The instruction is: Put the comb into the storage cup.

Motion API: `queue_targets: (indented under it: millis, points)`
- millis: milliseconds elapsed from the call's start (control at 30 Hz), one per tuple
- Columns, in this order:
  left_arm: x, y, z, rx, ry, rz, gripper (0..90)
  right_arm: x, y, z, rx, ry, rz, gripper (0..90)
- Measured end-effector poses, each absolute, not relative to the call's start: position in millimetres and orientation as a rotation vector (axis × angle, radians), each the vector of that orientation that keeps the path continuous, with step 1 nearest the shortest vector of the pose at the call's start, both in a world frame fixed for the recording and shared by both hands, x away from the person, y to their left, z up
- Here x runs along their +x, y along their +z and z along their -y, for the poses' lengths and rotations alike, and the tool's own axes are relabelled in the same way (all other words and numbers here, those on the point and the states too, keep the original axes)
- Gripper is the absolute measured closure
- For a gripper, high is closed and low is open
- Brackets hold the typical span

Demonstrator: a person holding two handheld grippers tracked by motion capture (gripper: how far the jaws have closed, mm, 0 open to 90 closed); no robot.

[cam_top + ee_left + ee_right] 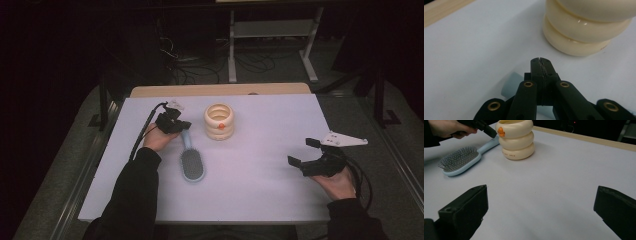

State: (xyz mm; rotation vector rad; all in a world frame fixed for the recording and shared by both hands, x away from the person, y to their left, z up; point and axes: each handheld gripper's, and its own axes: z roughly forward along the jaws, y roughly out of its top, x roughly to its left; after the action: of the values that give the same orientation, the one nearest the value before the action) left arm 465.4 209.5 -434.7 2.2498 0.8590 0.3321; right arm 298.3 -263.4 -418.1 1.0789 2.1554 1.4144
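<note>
A light blue hairbrush lies bristles up on the white tabletop, its handle pointing toward a cream ring-stacked cup with an orange dot. My left gripper is shut directly over the handle's end, just left of the cup. Its jaw tips meet with nothing visible between them, and the handle passes beneath. In the right gripper view the left gripper touches the handle of the brush beside the cup. My right gripper rests open at the right, holding nothing.
A wooden strip borders the table's far edge. Beyond it on the dark floor stand a metal shelf frame and loose cables. A cable trails from each gripper along the forearms.
</note>
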Motion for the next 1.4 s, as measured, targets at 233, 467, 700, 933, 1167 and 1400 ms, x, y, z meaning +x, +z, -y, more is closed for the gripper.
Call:
queue_targets:
  millis: [233, 467, 700, 933, 1167, 1400]
  points:
    - [469.1, -441.1, -209.4, 2.241, 0.321, -0.901, 90.0, 298.8, -418.9, 261.9, 1.069, 1.409, -2.171, 0.0]
    - [470.4, -442.5, -210.9, 2.262, 0.357, -0.888, 90.0, 298.6, -419.0, 262.1, 1.071, 1.410, -2.172, 0.0]
    - [469.2, -450.2, -210.1, 2.325, 0.364, -0.895, 90.0, 297.9, -418.5, 262.7, 1.071, 1.410, -2.165, 0.0]
    - [466.2, -448.4, -216.6, 2.342, 0.379, -0.894, 90.0, 297.6, -418.7, 262.4, 1.072, 1.407, -2.168, 0.0]
    - [462.9, -451.5, -225.8, 2.337, 0.366, -0.909, 90.0, 297.4, -418.5, 262.0, 1.067, 1.404, -2.168, 0.0]
    - [455.8, -452.0, -228.2, 2.328, 0.374, -0.887, 90.0, 297.5, -418.8, 262.0, 1.069, 1.399, -2.168, 0.0]
